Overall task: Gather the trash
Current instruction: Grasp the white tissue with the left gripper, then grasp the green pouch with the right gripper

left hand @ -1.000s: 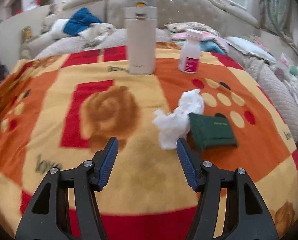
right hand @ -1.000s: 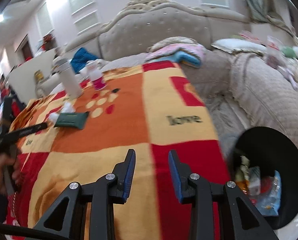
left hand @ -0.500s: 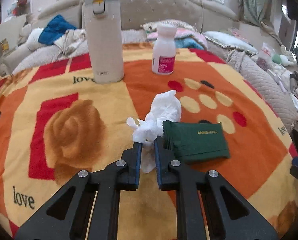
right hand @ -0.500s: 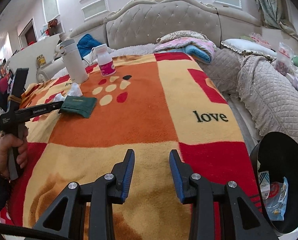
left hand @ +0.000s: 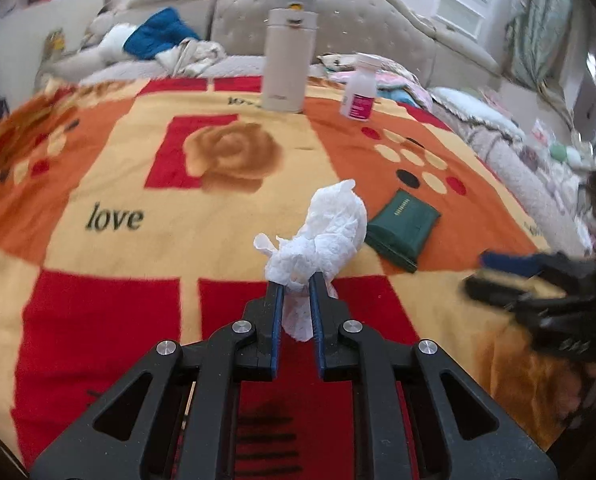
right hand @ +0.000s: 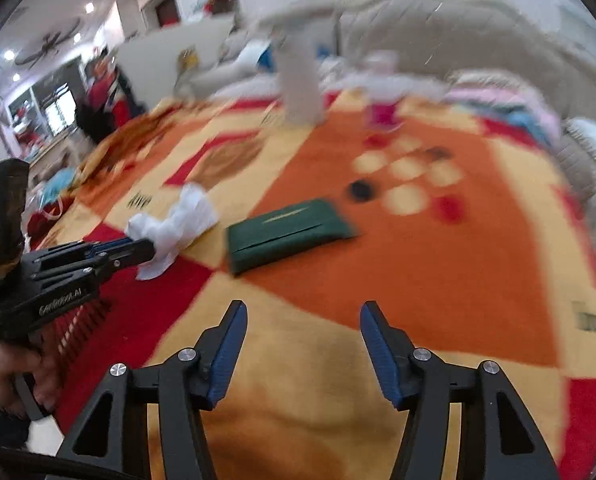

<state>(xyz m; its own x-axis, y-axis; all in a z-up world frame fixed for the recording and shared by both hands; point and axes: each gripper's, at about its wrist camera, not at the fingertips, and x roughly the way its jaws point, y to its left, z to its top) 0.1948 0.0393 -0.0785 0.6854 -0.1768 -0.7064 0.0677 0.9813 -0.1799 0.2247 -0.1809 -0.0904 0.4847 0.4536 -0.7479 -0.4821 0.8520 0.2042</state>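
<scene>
My left gripper [left hand: 296, 280] is shut on a crumpled white tissue [left hand: 323, 234] and holds it just above the blanket. It also shows in the right wrist view [right hand: 138, 249], with the tissue [right hand: 178, 220] bunched at its tips. A flat green pouch [left hand: 402, 230] lies on the blanket to the right of the tissue; in the right wrist view the pouch [right hand: 286, 229] lies ahead of my right gripper [right hand: 302, 314]. My right gripper is open and empty, and shows blurred at the right edge of the left wrist view [left hand: 493, 272].
A tall beige flask [left hand: 288, 60] and a white bottle with a pink label [left hand: 359, 90] stand at the far side of the orange, red and yellow blanket [left hand: 138, 184]. Piled clothes and pillows [left hand: 158, 40] lie beyond, against a tufted headboard. The right wrist view is motion-blurred.
My left gripper has lifted and pulled back with the tissue, away from the green pouch. My right gripper has opened wide and swung left toward the pouch; the black bin has left its view.
</scene>
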